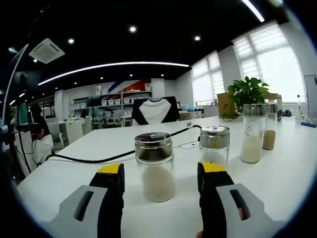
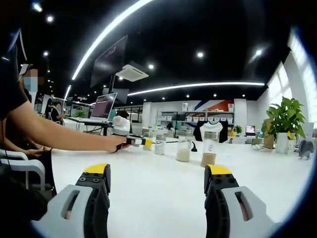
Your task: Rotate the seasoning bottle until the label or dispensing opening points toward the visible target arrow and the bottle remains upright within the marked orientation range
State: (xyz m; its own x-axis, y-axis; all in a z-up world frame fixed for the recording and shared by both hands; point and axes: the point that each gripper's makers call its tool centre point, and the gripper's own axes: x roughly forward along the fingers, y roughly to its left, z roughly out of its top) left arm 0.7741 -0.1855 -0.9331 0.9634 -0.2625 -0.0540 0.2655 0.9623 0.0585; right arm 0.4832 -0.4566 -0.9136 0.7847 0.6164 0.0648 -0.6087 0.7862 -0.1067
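1. My left claw (image 1: 161, 181) stood wide open, its two yellow-tipped jaws rising on either side of the seasoning bottle (image 1: 155, 166), neither jaw touching the glass.
2. That bottle stood upright on the white counter (image 1: 74, 173), between my jaws and just ahead of them, with a dark metal lid and pale grains filling its lower half. I could not make out a label or an arrow.
3. Just behind and to its right stood a second shaker (image 1: 214, 145) with a silver lid, near my right-hand jaw but apart from it.
4. Farther right, two taller jars (image 1: 259, 132) stood side by side, one holding pale powder, the other brown.
5. A black cable (image 1: 99, 159) ran across the counter behind the bottle, well apart from it; the counter to the left of my claw lay bare up to its near edge.
6. A potted plant (image 1: 247, 91) sat at the far right by the windows.
7. My right claw (image 2: 157, 191) was also open, holding nothing, over a broad bare stretch of counter.
8. In the right gripper view, the left claw (image 2: 143, 142), held by my outstretched arm (image 2: 59, 134), sat far ahead beside the row of jars (image 2: 184, 146).
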